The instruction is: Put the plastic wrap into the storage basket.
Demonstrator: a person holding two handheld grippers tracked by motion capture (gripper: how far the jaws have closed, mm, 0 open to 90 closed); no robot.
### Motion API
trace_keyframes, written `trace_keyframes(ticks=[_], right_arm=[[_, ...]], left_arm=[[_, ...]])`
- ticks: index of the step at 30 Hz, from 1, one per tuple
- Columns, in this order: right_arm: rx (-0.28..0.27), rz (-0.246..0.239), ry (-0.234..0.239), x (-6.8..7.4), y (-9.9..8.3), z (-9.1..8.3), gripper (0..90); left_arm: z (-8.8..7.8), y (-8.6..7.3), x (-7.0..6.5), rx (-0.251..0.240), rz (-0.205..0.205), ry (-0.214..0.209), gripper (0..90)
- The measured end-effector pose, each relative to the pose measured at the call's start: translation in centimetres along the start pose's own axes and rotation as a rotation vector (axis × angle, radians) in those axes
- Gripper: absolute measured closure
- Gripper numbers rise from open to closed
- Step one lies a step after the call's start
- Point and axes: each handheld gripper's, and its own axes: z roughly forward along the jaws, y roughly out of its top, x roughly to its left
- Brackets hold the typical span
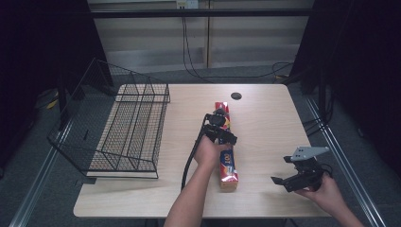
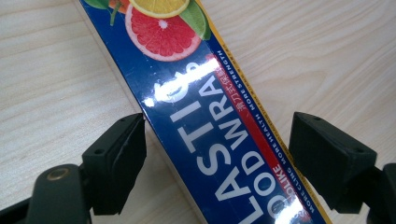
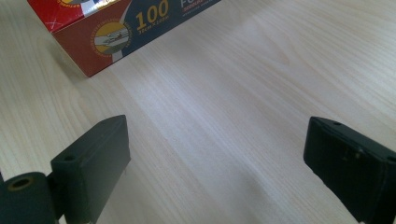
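Observation:
A long box of plastic food wrap [image 1: 228, 171] lies lengthwise in the middle of the wooden table [image 1: 269, 123]. It is blue and red, with citrus pictures on it [image 2: 187, 79]. My left gripper [image 1: 221, 131] is lowered over the box's middle, and its jaws straddle the box [image 2: 215, 130]. The left pad sits at the box's edge, while a gap shows at the right pad. My right gripper [image 1: 283, 169] rests low near the table's front right, open [image 3: 215, 135], with bare wood between its jaws. The box's red end [image 3: 107, 37] lies ahead of it.
A black wire rack [image 1: 132, 127] stands on the table's left part and overhangs the left edge. A small dark round thing [image 1: 236, 96] lies near the far edge. Cables run across the floor behind the table.

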Motion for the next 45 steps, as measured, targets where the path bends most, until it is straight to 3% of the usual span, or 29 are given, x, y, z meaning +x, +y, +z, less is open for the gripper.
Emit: trace_keyframes(ticks=[3, 6, 12, 19, 27, 28, 36, 45], right_arm=[[0.001, 0.002, 0.000, 0.1, 0.0, 0.0, 7.2], [-0.004, 0.006, 0.006, 0.1, 0.0, -0.1, 7.3], [0.004, 0.001, 0.003, 0.0, 0.0, 0.0, 7.4], [0.003, 0.015, 0.000, 0.0, -0.1, -0.1, 7.6], [0.014, 0.011, -0.004, 0.0, -0.1, 0.0, 7.9], [0.011, 0.006, 0.001, 0.0, 0.0, 0.1, 8.0], [0.016, 0.008, 0.006, 0.0, 0.0, 0.2, 8.0], [0.014, 0.004, 0.004, 0.0, 0.0, 0.1, 8.1]], left_arm=[[0.1, 0.0, -0.2, 0.006, -0.007, 0.016, 19.7], [0.1, 0.0, 0.0, 0.010, -0.018, 0.002, 20.5], [0.1, 0.0, 0.3, 0.035, -0.086, -0.024, 23.6], [-0.9, -0.5, 1.3, 0.057, -0.076, -0.030, 29.7], [-2.0, -0.9, 2.6, 0.080, -0.080, -0.002, 35.5], [-2.1, -0.7, 2.6, 0.094, -0.075, 0.018, 36.0], [-1.9, 0.3, 2.4, 0.120, -0.069, 0.066, 35.3], [-1.4, 0.8, 2.5, 0.114, -0.108, 0.069, 36.7]])
